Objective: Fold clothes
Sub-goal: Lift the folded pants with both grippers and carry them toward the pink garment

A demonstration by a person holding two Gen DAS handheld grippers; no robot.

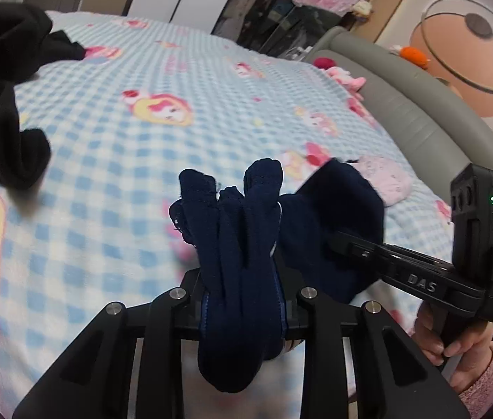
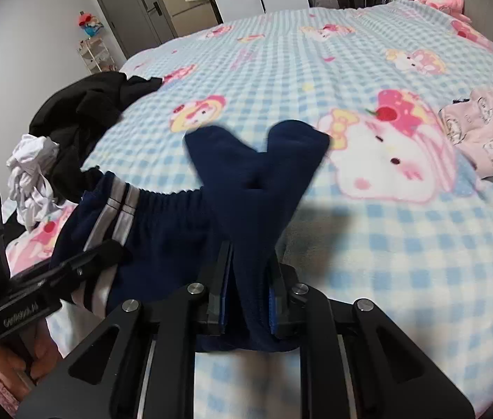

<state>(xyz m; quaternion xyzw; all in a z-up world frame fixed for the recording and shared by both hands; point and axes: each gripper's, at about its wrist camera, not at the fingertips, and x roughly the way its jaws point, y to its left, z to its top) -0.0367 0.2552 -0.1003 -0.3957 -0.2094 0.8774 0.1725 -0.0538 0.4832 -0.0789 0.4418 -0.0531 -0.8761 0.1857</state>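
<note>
Both tongs are clamped on navy trousers [image 2: 162, 230], lifted just above the bed [image 2: 368, 244]. The left tongs [image 1: 243, 300] pinch a bunched wad of the cloth; the right tongs [image 2: 249, 296] pinch another edge, with two flaps sticking up past the jaws. The trousers look soft, light and limp, with a gathered waistband and grey side stripes [image 2: 113, 216]; they should sag wherever unsupported, so corners or the waistband seem the best places to hold. Motion blur smears the cloth, and its legs hang out of sight. Dark clothes [image 2: 86, 122] lie far left, a pink garment [image 2: 487, 132] right.
</note>
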